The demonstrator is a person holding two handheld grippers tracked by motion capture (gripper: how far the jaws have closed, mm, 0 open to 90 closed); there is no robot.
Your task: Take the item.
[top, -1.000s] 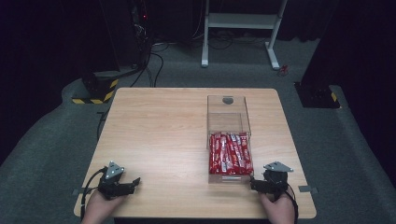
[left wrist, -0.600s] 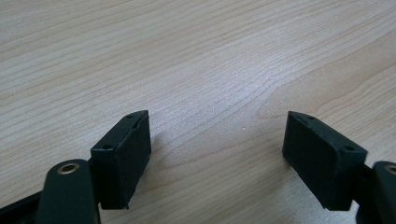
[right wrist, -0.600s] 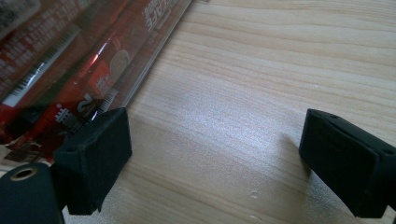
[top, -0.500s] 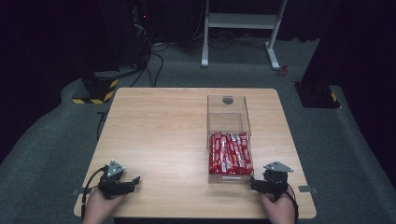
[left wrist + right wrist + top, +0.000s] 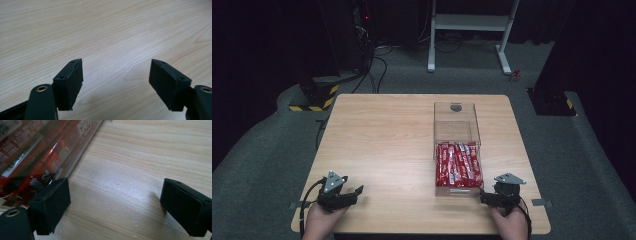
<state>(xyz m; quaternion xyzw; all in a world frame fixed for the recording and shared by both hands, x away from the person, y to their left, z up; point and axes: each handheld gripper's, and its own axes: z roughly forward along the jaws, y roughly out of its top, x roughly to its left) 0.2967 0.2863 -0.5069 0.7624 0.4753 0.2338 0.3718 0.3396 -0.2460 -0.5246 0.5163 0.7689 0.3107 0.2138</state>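
A clear plastic box (image 5: 455, 125) stands on the right half of the wooden table (image 5: 382, 140). Its near half holds a row of red snack packets (image 5: 458, 165). My left gripper (image 5: 357, 193) rests at the table's near left corner, pointing right. Its jaws (image 5: 116, 75) are open over bare wood; they have just been closing a little, with nothing between them. My right gripper (image 5: 482, 197) lies at the near right, just off the box's near right corner. It (image 5: 115, 200) is open, and its left fingertip (image 5: 53, 195) is close beside the box wall (image 5: 82, 142) and the red packets (image 5: 30, 157).
The box's far half is empty, with a round hole in its far wall (image 5: 456, 107). Beyond the table, a white metal stand (image 5: 469, 22) and cables (image 5: 372, 65) sit on the grey carpet. Black-and-yellow striped bases (image 5: 314, 100) stand at the left.
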